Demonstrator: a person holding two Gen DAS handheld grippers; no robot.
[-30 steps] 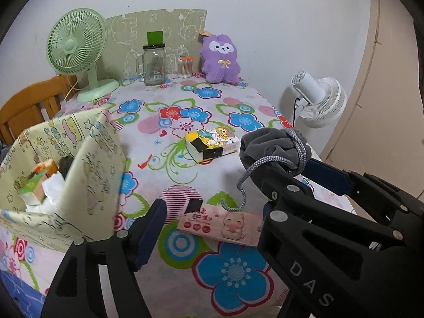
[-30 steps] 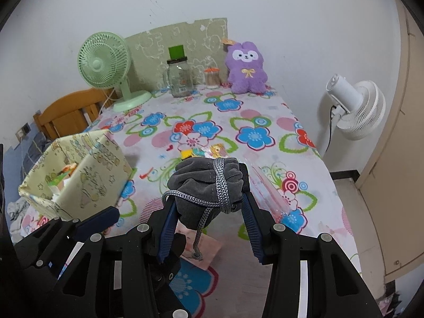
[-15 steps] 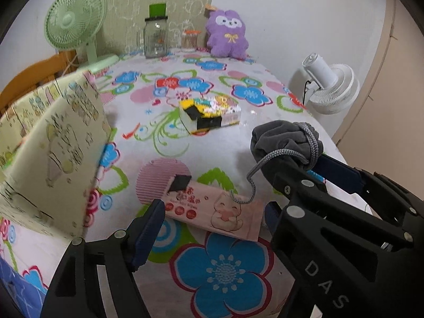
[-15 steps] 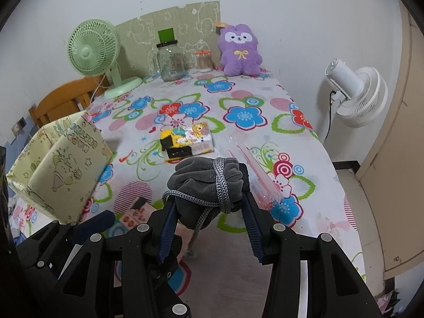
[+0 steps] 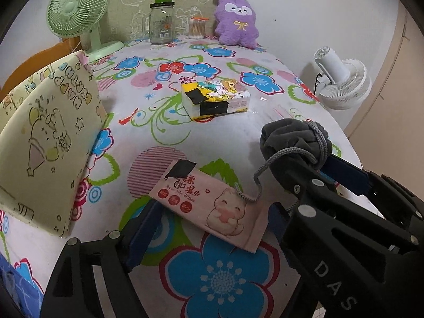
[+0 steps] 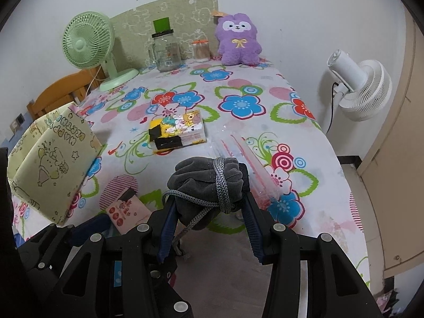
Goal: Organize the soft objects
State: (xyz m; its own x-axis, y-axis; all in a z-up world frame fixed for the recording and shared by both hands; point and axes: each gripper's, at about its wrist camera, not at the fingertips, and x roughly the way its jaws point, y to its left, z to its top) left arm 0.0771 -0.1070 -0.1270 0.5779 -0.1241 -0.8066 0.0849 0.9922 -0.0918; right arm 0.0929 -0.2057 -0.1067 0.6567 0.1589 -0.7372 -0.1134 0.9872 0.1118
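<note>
Wipes pack (image 5: pixel 212 201), the pink soft one, lies nearest me on the tabletop (image 5: pixel 238 137), and my left claw (image 5: pixel 209 235) is spread wide around its near end, one blue pad at each side, not yet squeezing it. I cannot tell whether the pads touch the wrapper. I judge this to be the pick-up step for that pack: the next move calls for closing the left claw gently across the pack's width, since the wrapper will give, then lifting it clear before carrying it to the yellow box (image 5: pixel 50 143) that stands just to the left.

My right claw (image 6: pixel 209 198) is clamped on the grey drawstring pouch (image 6: pixel 206 177), holding it above the tabletop just right of the wipes; its cord (image 5: pixel 254 182) dangles down onto the pink wrapper, so I would watch that it does not get caught in the left grip. Both claws point forward and down over the near edge, side by side and close.

Farther out, the yellow tissue pack (image 5: pixel 216 96) lies mid-table, apart from everything else, a likely later pick. At the far edge, against the wall, stand the green fan (image 5: pixel 76 10), a glass jar (image 5: pixel 161 22) and the purple plush (image 5: pixel 237 22).
</note>
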